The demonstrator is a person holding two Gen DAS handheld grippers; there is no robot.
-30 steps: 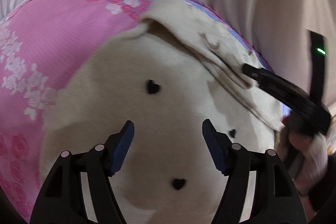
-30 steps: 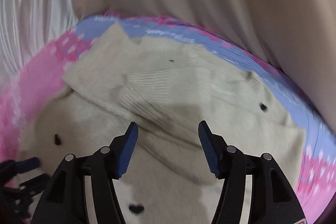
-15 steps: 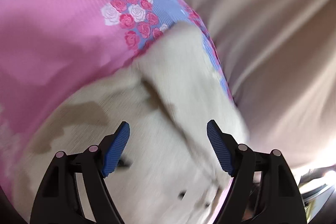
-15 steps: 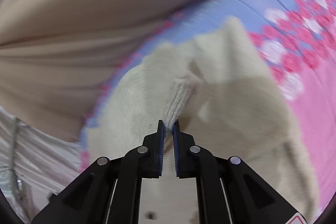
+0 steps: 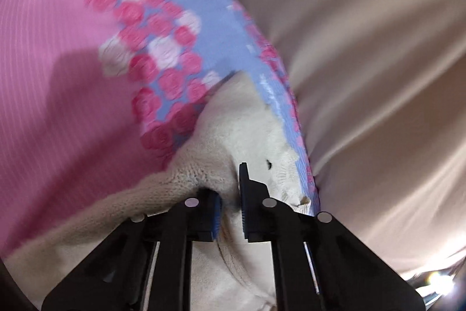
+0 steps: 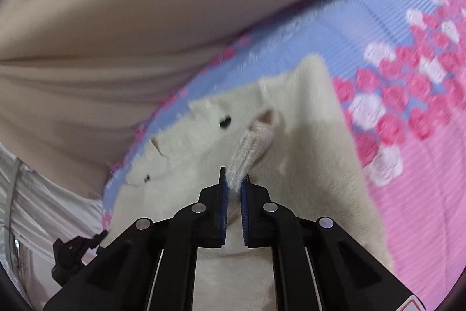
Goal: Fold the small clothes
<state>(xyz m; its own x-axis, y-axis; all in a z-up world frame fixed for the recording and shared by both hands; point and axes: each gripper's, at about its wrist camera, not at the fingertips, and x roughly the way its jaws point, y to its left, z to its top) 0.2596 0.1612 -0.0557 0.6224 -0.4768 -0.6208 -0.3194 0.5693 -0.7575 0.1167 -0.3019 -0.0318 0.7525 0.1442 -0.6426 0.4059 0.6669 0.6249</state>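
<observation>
Fingers (image 6: 224, 194) of both grippers pinch fuzzy cream knit sweater (image 6: 314, 153) — ribbed edge.

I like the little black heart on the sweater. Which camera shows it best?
The right wrist view. The black heart sits in the open on the cream sweater, above the right gripper. The left wrist view shows only a small dark speck.

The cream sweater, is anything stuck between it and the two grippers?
Nothing visible is. The left gripper is shut on a bunched fold of the cream sweater, and the right gripper is shut on its ribbed edge. Only the flowery blanket lies underneath.
</observation>
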